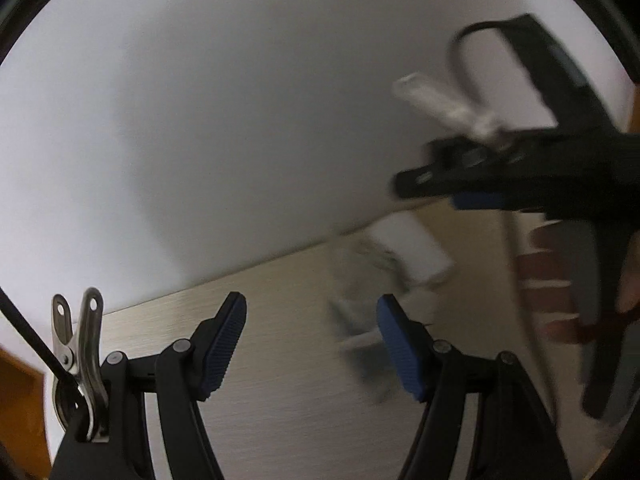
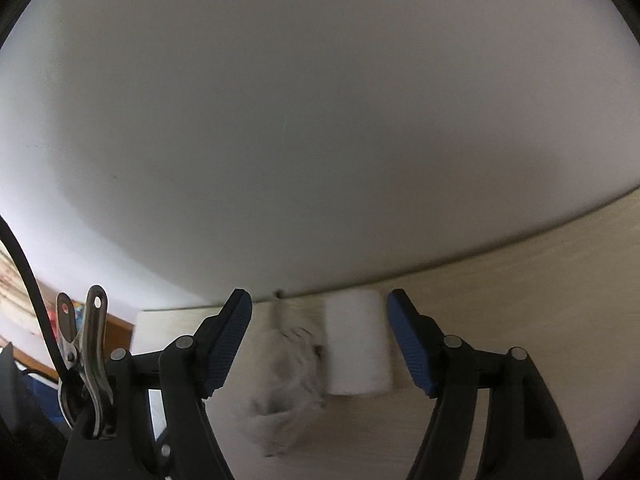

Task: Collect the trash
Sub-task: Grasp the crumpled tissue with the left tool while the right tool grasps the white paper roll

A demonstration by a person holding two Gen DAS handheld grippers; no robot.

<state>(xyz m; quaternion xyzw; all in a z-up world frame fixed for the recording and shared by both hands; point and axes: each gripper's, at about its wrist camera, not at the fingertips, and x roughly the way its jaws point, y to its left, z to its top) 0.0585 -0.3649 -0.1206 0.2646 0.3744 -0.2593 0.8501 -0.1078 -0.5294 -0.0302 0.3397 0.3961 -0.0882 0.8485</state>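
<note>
A crumpled grey-white tissue wad [image 2: 286, 380] lies on the pale wooden table [image 2: 520, 300], touching a white paper roll [image 2: 358, 348] that stands close to the wall. My right gripper [image 2: 320, 304] is open above them; both sit in the gap between its blue pads [image 2: 228, 344], and neither pad touches them. In the left wrist view the same blurred wad [image 1: 360, 304] and white roll [image 1: 416, 248] lie beyond my open, empty left gripper [image 1: 312, 312]. The right gripper [image 1: 440, 192] hovers over them from the right, motion-blurred.
A plain white wall [image 2: 320, 120] rises directly behind the table's back edge. A person's hand [image 1: 628, 284] holds the right gripper's handle. Past the table's left end are brown wood [image 2: 120, 328] and dark, colourful clutter [image 2: 24, 380].
</note>
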